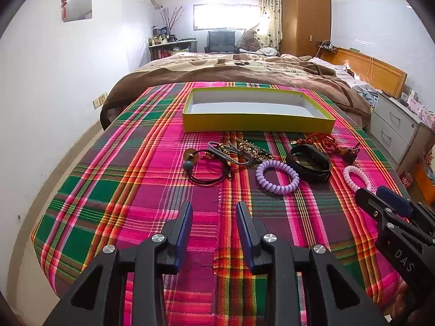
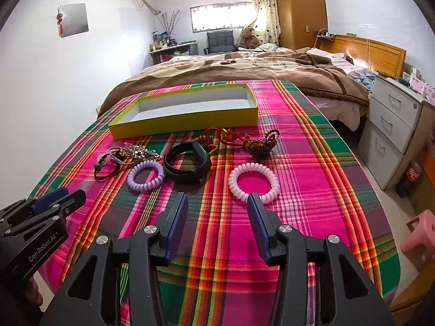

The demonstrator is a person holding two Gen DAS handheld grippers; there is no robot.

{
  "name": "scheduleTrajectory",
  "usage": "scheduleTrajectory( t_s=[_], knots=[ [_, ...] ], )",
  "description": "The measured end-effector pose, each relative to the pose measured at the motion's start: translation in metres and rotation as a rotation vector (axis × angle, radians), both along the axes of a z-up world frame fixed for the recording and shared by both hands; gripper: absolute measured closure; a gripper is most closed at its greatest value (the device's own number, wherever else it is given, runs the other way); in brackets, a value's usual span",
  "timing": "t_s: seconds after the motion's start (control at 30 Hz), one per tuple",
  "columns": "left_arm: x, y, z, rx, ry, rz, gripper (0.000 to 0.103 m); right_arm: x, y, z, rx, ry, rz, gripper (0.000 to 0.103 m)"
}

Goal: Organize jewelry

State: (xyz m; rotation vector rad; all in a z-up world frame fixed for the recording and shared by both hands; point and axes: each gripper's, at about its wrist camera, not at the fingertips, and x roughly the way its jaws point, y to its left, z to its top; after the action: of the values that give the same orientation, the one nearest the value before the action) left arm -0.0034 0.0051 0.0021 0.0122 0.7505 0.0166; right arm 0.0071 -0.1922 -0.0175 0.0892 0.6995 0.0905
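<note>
Both grippers, left gripper (image 1: pixel 214 212) and right gripper (image 2: pixel 217 203), hover with jaws spread, pinching nothing. Jewelry pile (image 1: pixel 244 152) sits mid-surface before the yellow box (image 1: pixel 258 125) at the far edge. Only the right view catches the pink stool (image 2: pixel 418 233).

Brown blanket (image 1: pixel 231 70), wooden wardrobe (image 1: pixel 305 13), grey drawers (image 2: pixel 391 125)

coil hair ties (image 2: pixel 146 175) 2 | black wristband (image 2: pixel 187 161) 1 | yellow box (image 2: pixel 187 121) 1

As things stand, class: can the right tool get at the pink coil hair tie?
Probably yes: the right tool is open, the pink coil hair tie lies just ahead, nothing between.
</note>
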Motion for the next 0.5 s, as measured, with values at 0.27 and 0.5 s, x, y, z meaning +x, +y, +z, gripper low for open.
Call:
scheduleTrajectory(
  t_s=[0.27,0.5],
  knots=[
    [-0.0004,-0.0005,0.0,0.001,0.002,-0.005,0.071,0.0005,0.0009,-0.0006,-0.001,0.0,0.0,0.057],
    [-0.0009,-0.0009,0.0005,0.003,0.003,-0.005,0.071,0.0003,0.0011,-0.0008,-0.001,0.0,0.001,0.057]
  ],
)
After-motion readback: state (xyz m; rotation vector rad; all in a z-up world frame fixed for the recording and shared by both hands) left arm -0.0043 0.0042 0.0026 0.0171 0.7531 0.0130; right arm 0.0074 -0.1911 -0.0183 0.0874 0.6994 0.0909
